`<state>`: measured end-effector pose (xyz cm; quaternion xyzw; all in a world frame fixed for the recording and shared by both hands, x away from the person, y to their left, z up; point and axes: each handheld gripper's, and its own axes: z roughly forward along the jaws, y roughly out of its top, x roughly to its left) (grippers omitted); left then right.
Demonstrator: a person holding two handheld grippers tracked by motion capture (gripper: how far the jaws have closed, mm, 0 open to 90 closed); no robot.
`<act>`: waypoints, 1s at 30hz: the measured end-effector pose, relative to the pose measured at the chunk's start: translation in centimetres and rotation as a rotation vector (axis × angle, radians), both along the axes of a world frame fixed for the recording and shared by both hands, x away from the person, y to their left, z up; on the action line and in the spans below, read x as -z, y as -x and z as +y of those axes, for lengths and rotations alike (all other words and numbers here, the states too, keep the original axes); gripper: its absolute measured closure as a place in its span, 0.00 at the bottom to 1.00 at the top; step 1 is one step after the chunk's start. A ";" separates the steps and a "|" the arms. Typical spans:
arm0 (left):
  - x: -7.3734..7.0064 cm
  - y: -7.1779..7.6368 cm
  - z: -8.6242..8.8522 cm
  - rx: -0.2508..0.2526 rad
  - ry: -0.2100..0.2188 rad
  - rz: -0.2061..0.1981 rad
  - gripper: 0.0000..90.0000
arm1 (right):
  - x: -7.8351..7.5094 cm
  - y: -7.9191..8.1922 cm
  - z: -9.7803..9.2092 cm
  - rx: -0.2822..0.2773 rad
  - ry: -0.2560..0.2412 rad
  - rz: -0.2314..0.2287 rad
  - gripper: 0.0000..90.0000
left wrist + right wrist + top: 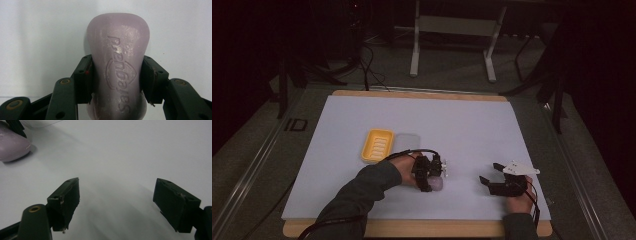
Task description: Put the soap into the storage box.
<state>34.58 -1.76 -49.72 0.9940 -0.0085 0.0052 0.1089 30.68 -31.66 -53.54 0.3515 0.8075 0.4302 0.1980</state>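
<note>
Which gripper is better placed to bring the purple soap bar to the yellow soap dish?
Probably the left. The left gripper is already shut on the purple soap bar, and the yellow soap dish lies on its side. The right gripper is open, empty and farther away.

A pale lilac soap bar [117, 67], rounded and embossed with lettering, lies flat on the white tabletop [37, 45]. Black fingers [83, 80] press both its long sides.

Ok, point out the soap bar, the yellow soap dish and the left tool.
soap bar [117, 50]: left gripper view, embossed top face.
yellow soap dish [377, 145]: high view, ridged inside.
left tool [430, 172]: high view, between its fingertips, at the soap.
</note>
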 end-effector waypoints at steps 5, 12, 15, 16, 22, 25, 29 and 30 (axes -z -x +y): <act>-0.1 0.0 0.2 -0.003 0.003 -0.004 0.55 | 0.0 0.0 0.0 0.000 0.000 -0.001 0.23; -0.6 -0.1 0.7 -0.018 0.031 -0.007 0.55 | 0.0 0.0 0.0 0.000 0.000 -0.001 0.23; -0.9 -0.2 0.9 -0.026 0.039 -0.010 0.55 | 0.0 0.0 0.0 0.001 0.000 -0.001 0.23; -1.0 -0.2 1.0 -0.026 0.041 -0.012 0.55 | 0.0 0.0 0.0 0.001 0.000 -0.001 0.23; -1.6 -0.4 1.4 -0.038 0.052 -0.021 0.55 | 0.0 0.0 0.0 0.002 -0.002 -0.003 0.23; -2.0 -0.5 1.8 -0.041 0.058 -0.032 0.55 | 0.0 0.0 0.0 0.001 -0.002 -0.003 0.23; -2.4 -0.7 2.2 -0.048 0.072 -0.044 0.55 | 0.0 0.0 0.0 0.002 -0.001 -0.004 0.23; -2.6 -0.7 2.3 -0.047 0.072 -0.050 0.55 | 0.0 0.0 0.0 0.002 -0.001 -0.004 0.23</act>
